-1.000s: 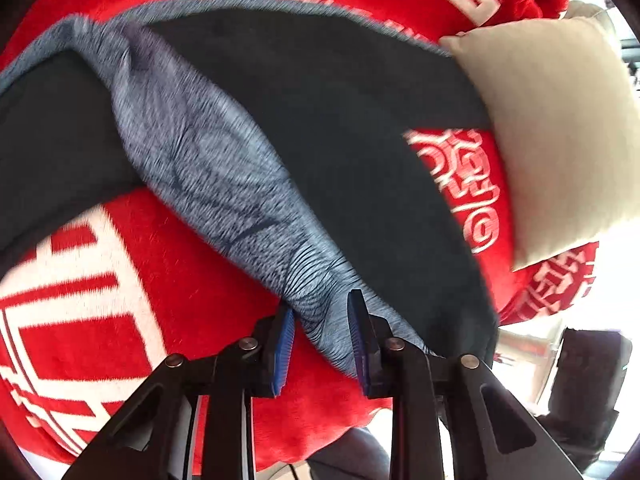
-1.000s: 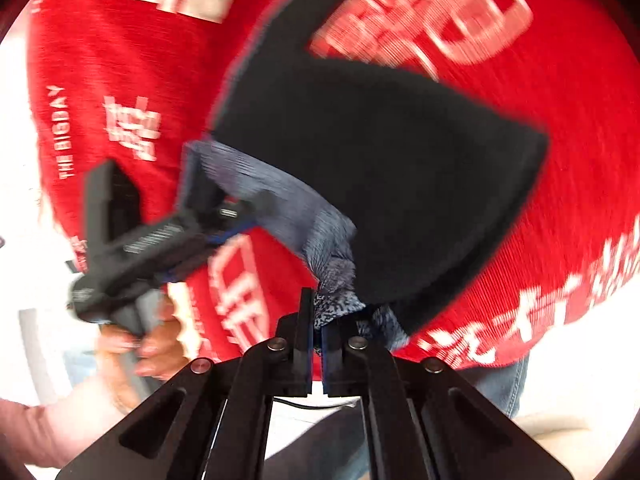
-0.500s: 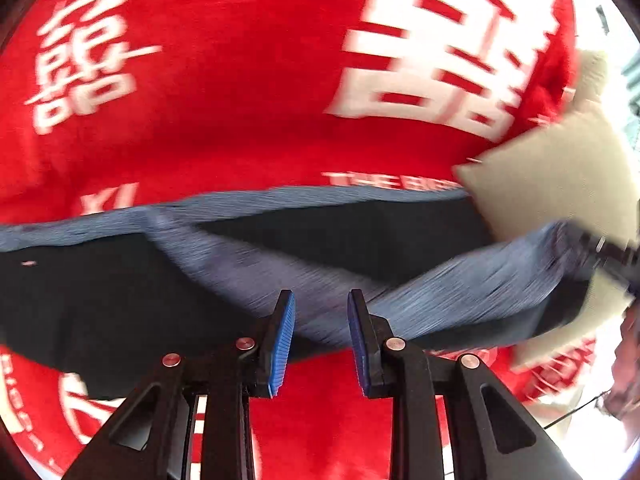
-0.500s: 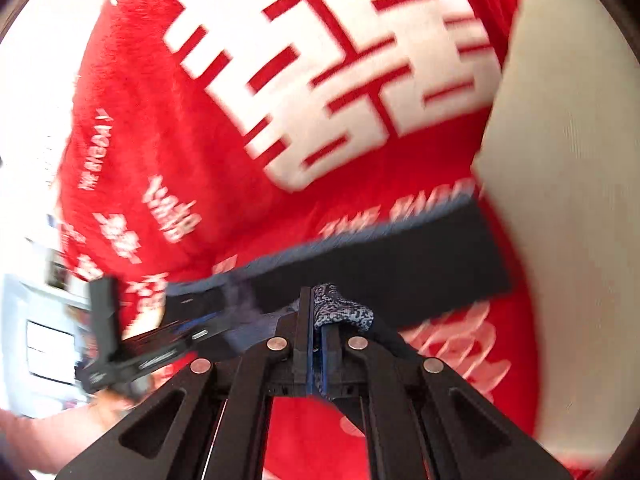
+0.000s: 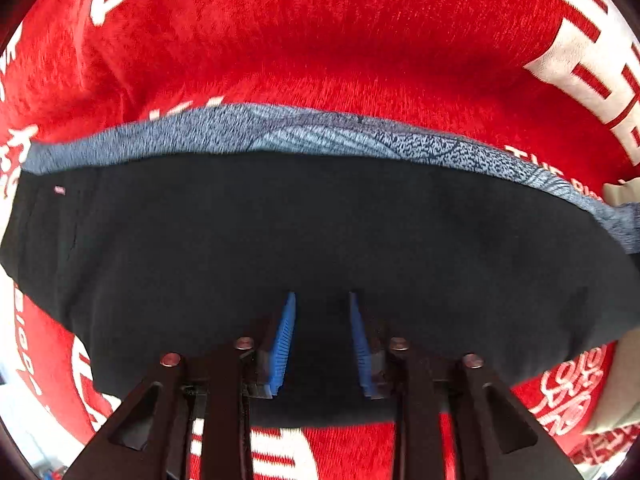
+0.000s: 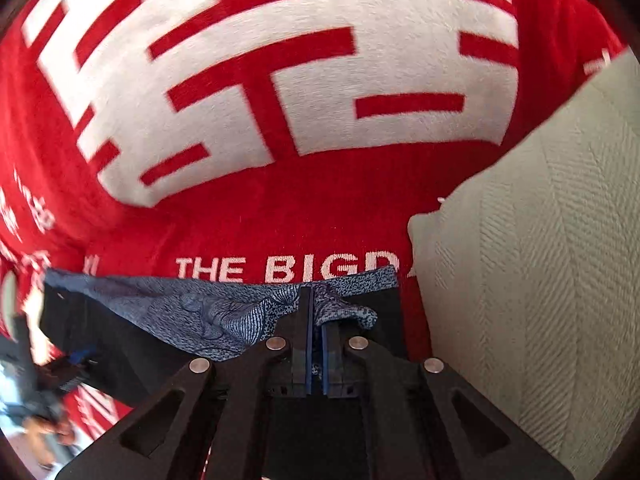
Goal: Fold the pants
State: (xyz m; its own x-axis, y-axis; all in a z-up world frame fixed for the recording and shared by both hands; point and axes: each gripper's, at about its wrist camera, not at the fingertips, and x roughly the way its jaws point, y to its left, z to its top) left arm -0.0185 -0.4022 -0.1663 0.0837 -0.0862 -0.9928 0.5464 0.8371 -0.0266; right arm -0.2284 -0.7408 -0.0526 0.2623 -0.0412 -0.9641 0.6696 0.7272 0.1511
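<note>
While the left hand-held gripper (image 5: pixel 322 308) opens over pants (image 5: pixel 320 248), right hand-held gripper (image 6: pixel 316 300) clamped on patterned edge, fingertips half buried.

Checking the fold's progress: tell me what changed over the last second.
The blue-grey patterned leg, earlier draped diagonally across the black pants, now lies along their far edge. The left hand-held gripper let it go and its jaws are opening. The right hand-held gripper stays clamped on the fabric. Red blanket unchanged.
</note>
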